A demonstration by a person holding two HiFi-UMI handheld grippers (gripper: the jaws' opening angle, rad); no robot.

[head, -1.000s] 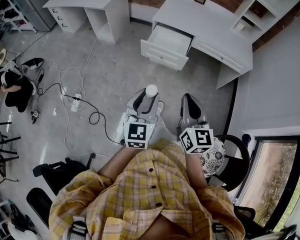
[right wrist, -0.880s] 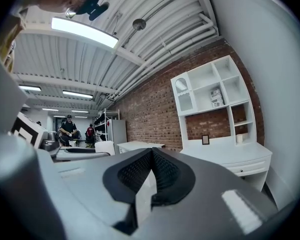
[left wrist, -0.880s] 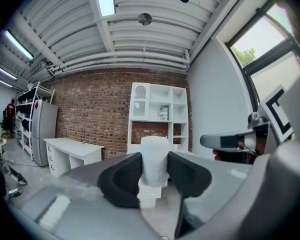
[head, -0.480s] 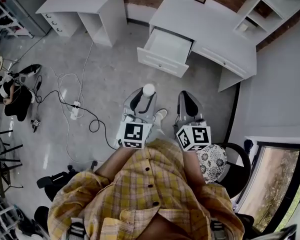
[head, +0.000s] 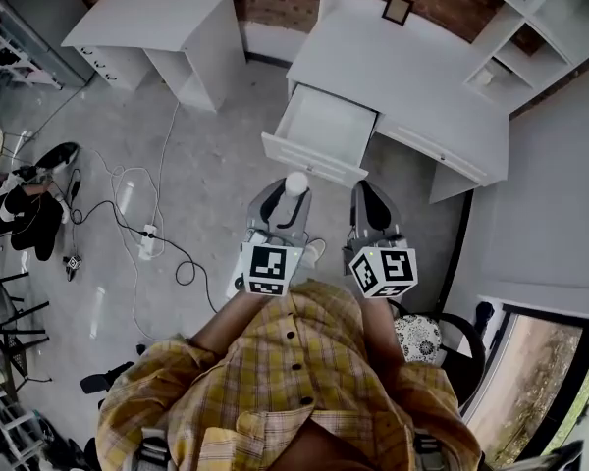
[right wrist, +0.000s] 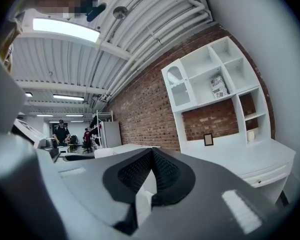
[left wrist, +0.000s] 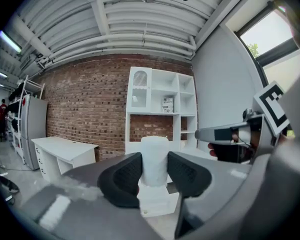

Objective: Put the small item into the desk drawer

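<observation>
My left gripper (head: 286, 192) is shut on a small white cylinder (head: 295, 183), held upright between the dark pads. In the left gripper view the cylinder (left wrist: 154, 159) fills the gap between both pads (left wrist: 124, 176). The white desk (head: 402, 72) stands ahead with its drawer (head: 320, 133) pulled open; the inside looks bare. The cylinder hangs just short of the drawer's front panel. Beside it my right gripper (head: 369, 198) is shut with nothing in it; its pads (right wrist: 162, 176) meet at the tips.
A second white desk (head: 157, 13) stands at the far left. Cables and a power strip (head: 147, 235) lie on the floor to the left. A shelf unit (head: 545, 13) rises at the right, a chair (head: 442, 337) is behind me on the right, and a picture frame (head: 398, 9) sits on the desk.
Both grippers and the person have moved forward toward the desk, so the open drawer now lies just ahead of the cylinder. The grip on the cylinder is unchanged.
</observation>
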